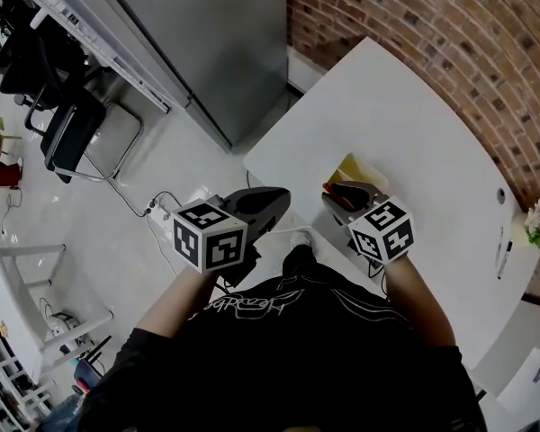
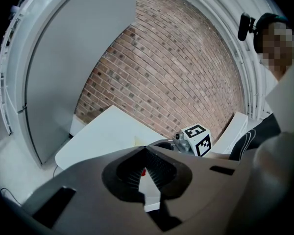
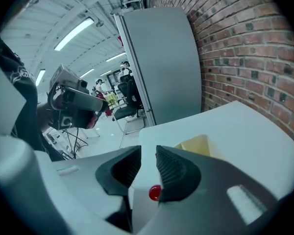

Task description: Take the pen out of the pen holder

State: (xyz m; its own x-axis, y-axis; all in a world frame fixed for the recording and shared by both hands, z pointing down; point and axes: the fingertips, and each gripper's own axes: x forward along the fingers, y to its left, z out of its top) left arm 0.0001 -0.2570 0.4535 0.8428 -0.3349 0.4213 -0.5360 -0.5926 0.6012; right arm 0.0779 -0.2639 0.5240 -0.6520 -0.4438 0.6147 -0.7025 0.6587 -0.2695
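Note:
No pen holder shows plainly in any view. A pale yellow object [image 1: 355, 171] lies on the white table [image 1: 414, 124], just beyond my right gripper [image 1: 331, 193]; it also shows past the jaws [image 3: 195, 144]. A dark pen [image 1: 502, 257] lies flat near the table's right edge. My right gripper [image 3: 148, 153] has a narrow gap between its jaws, with nothing in it. My left gripper [image 1: 283, 196] hangs off the table's near corner, and its jaws [image 2: 146, 150] meet at the tip, holding nothing.
A brick wall [image 1: 432, 25] runs behind the table, with a tall grey cabinet [image 1: 207, 43] to its left. A small flower [image 1: 538, 223] stands at the table's right edge. A chair [image 1: 81, 124] and cables [image 1: 162, 210] are on the floor to the left.

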